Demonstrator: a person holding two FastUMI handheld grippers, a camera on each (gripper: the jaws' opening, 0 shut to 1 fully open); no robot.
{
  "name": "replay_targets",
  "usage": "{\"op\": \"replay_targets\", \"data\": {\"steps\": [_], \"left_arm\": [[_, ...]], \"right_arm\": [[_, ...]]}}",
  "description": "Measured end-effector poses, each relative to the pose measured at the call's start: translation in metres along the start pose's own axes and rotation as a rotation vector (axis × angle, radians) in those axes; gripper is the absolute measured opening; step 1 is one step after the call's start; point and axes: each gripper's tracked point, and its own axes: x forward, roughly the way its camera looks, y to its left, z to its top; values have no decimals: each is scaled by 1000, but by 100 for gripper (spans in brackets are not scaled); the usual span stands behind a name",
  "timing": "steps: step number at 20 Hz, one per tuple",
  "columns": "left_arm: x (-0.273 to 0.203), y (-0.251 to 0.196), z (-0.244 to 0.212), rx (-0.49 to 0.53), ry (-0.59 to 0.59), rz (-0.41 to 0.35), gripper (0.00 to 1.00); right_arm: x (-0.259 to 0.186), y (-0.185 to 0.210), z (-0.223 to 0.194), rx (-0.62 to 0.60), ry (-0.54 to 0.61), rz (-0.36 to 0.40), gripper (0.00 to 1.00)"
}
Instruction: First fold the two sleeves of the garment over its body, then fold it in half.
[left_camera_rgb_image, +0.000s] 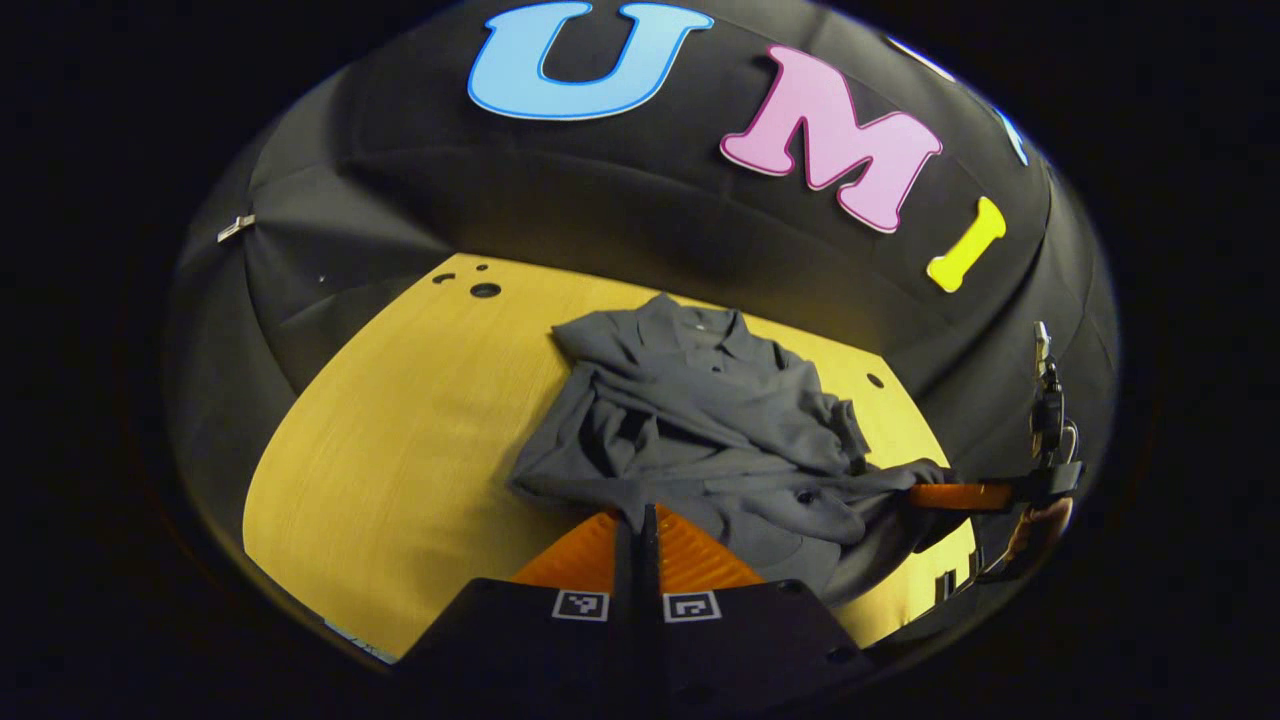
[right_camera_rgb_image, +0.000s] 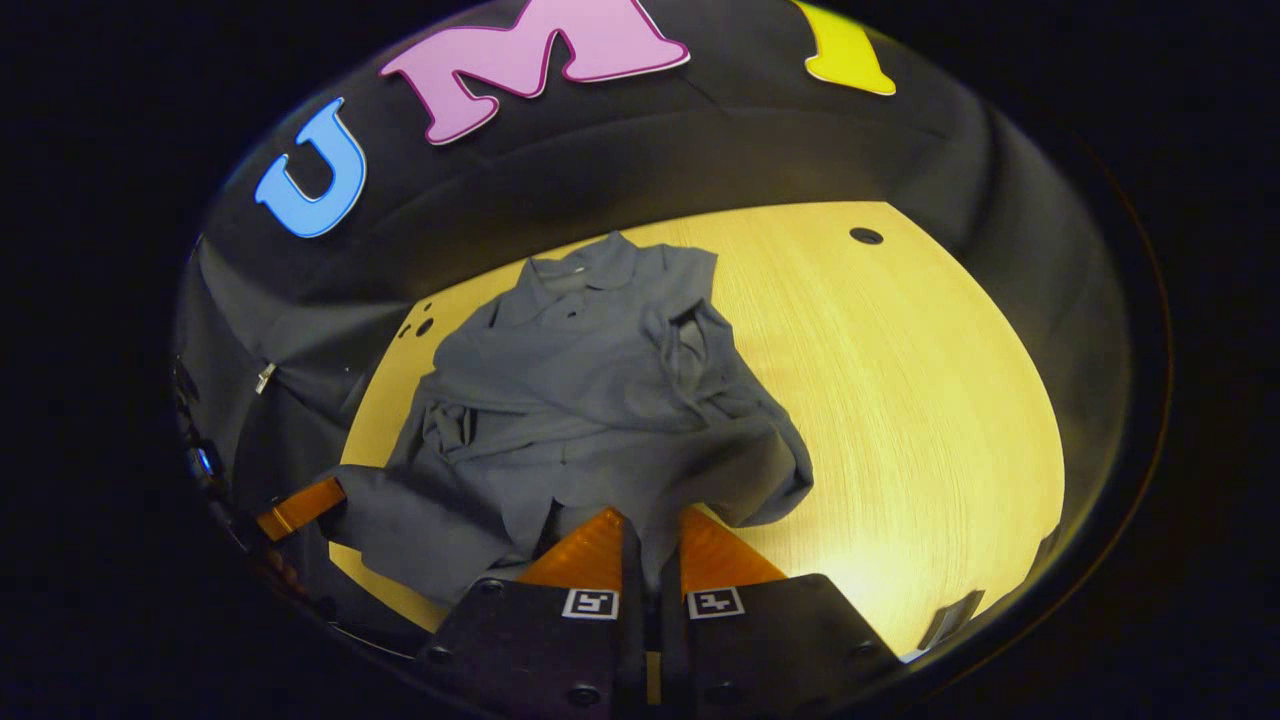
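Both sleeves look folded in; the half fold is what remains.

Two grippers pinch the near hem of the grey polo shirt, which lies collar-away on the yellow wooden table: the left gripper has its fingers pressed together on the hem's edge, and the right gripper holds a tuck of cloth between its nearly closed fingers. Bunched sleeve fabric lies over the shirt's body on either side, though the wrinkles make it hard to be sure either lies neatly. Judging by this, the hem has yet to be carried up to the collar.
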Motion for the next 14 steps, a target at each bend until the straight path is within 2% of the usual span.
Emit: {"op": "replay_targets", "data": {"steps": [6,14], "left_arm": [[23,-2,60,2,-84,-16,6],[85,-3,143,-30,-189,2,6]], "right_arm": [[17,6,62,-43,-97,11,10],[56,16,136,-103,-187,15,11]]}}
